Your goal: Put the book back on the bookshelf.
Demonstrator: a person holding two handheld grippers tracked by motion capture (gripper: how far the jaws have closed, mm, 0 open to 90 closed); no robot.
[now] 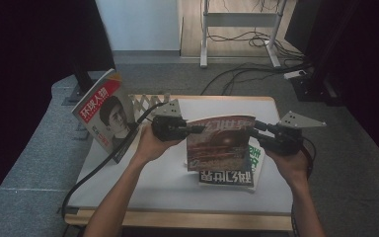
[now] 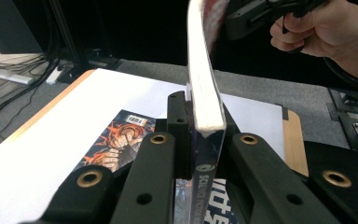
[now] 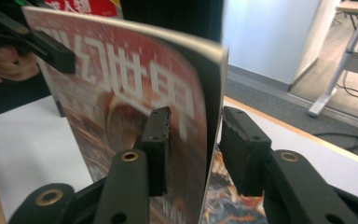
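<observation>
At the centre of the high view, a magazine stands upright above the white table, held between both hands. The left gripper is clamped on its left edge, jaws pressed tight to the pages. The right gripper straddles the right edge, its jaws loosened, one pad off the cover. Just behind and below, another magazine lies flat. Farther back at upper left, a red-topped magazine leans in a white lattice rack.

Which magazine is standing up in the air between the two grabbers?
The reddish-brown magazine, gripped by the left gripper. The red-titled face magazine leans by itself; another magazine lies flat.
</observation>
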